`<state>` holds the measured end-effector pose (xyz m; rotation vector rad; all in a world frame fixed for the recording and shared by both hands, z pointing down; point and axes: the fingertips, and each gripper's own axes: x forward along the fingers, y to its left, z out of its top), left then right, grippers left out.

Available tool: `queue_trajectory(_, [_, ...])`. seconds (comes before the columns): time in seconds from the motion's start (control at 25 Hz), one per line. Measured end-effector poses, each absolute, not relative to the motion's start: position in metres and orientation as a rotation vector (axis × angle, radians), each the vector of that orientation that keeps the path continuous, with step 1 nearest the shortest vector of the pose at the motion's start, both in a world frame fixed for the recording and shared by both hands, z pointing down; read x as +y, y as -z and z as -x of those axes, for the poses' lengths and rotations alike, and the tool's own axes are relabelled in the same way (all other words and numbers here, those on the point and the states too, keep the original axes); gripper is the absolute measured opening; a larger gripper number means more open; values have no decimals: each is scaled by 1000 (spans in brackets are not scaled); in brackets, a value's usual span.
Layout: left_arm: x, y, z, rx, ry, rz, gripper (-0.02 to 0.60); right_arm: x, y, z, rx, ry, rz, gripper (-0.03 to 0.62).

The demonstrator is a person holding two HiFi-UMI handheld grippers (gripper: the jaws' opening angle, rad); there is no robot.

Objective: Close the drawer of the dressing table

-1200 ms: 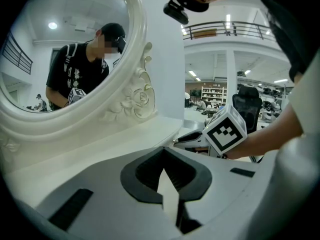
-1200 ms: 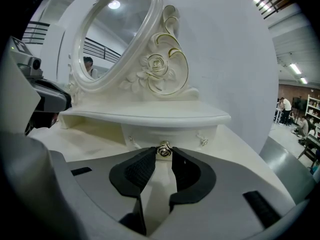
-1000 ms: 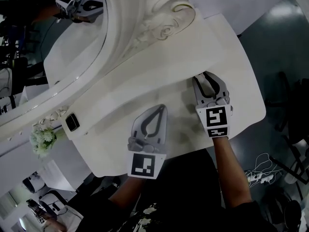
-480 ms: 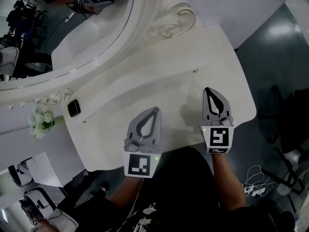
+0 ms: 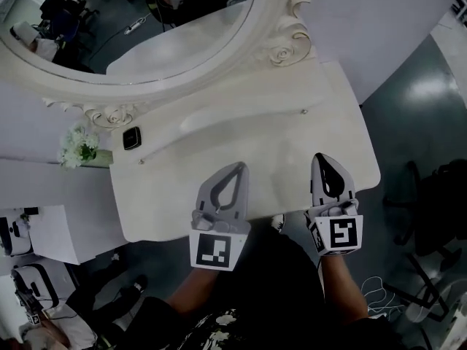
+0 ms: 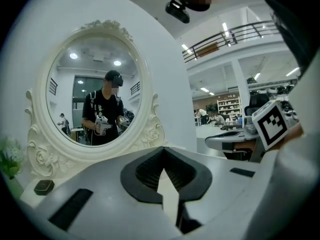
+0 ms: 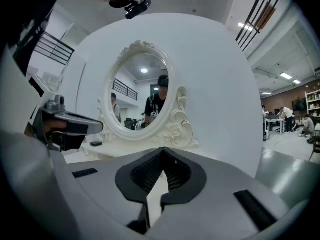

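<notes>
White dressing table (image 5: pixel 292 133), oval mirror (image 5: pixel 109 28) at its far side, left gripper (image 5: pixel 238 168) and right gripper (image 5: pixel 322 159) both clenched empty above its near edge, flowers (image 5: pixel 79 146) at far left

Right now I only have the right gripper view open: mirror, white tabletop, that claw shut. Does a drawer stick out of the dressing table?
Observer: No; in the head view nothing juts out from the front edge of the dressing table.
Operator: And the left claw?
Observer: The left claw is shut on nothing, beside the right claw above the table's front.
Operator: Anything my view misses behind it?
Observer: Yes, white flowers at the table's left end.
</notes>
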<state>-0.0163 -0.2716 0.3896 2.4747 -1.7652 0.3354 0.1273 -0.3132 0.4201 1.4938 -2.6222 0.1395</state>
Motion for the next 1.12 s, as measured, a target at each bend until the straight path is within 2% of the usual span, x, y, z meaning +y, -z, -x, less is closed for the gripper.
queue_trajectory(0.48, [-221, -326, 35, -1878, -201, -2529, 2, -247, -339, -102, -2772, -31, -1420, -3])
queue_trajectory(1.12, [-234, -296, 50, -1766, -171, -2676, 2, -248, -327, -72, -2705, 9, -1476, -3])
